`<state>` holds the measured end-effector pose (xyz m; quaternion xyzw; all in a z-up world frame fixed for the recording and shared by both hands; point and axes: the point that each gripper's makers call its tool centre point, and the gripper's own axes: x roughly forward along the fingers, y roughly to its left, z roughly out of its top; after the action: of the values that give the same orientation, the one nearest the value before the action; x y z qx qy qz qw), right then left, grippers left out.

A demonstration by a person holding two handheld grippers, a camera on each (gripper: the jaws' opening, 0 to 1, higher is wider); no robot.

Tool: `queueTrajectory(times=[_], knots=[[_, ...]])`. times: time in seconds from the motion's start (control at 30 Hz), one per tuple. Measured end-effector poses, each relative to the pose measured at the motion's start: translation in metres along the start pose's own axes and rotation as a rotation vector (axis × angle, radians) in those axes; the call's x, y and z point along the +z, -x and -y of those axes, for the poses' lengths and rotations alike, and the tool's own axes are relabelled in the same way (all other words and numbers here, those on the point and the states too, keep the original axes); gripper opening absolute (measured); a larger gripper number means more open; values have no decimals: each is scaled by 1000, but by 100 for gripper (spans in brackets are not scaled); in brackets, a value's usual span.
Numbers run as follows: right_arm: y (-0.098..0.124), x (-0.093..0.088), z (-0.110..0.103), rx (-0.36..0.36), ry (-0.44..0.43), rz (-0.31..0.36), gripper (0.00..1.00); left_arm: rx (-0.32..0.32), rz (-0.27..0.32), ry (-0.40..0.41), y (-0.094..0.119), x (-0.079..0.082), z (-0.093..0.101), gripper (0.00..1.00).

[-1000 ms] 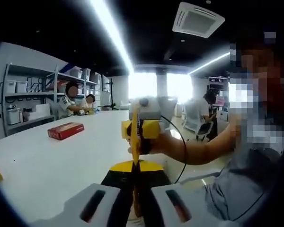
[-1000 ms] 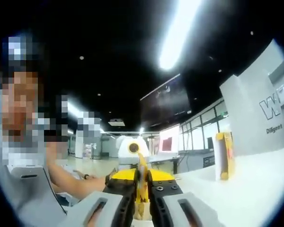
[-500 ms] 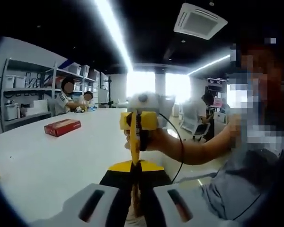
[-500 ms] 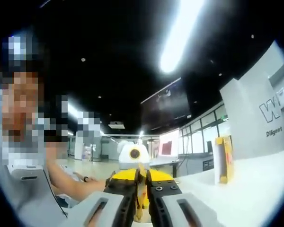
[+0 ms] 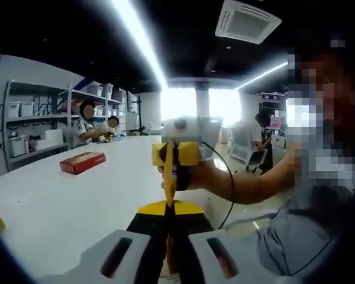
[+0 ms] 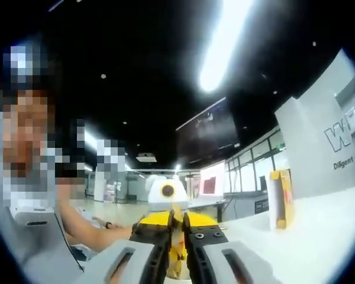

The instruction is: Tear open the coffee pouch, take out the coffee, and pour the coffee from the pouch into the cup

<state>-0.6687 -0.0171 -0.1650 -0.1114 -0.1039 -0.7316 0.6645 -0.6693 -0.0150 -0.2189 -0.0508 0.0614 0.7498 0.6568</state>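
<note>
Long white ceiling strip lights (image 5: pixel 139 41) are glaring and blowing out; far windows (image 5: pixel 198 106) are washing white; fisheye distortion is bending edges, and the glossy white worktop (image 5: pixel 59 207) is reflecting brightly.

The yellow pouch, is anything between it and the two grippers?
No. The yellow pouch is already pinched edge-on by both the left gripper and the right gripper, so nothing stands between them.

A red box (image 5: pixel 81 163) lies on the white desk (image 5: pixel 53 207) at far left. Behind it stand shelves (image 5: pixel 38 121) holding white bins, with two seated people (image 5: pixel 86 123) beside them.
</note>
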Motion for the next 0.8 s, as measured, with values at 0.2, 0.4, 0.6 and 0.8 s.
queueTrajectory(times=[0.2,0.4,0.6,0.8], knots=[[1,-8,2,-5,-6,-13,9,-13,21,18,2,3,1,3],[-1,-5,3,-15,-2,-11,9,-4,33,7,2,4,-1,7],[-2,-4,2,-13,-5,-12,9,-12,48,11,1,9,0,6],[-2,-6,1,-5,-20,-11,9,-19,35,19,1,6,3,2]])
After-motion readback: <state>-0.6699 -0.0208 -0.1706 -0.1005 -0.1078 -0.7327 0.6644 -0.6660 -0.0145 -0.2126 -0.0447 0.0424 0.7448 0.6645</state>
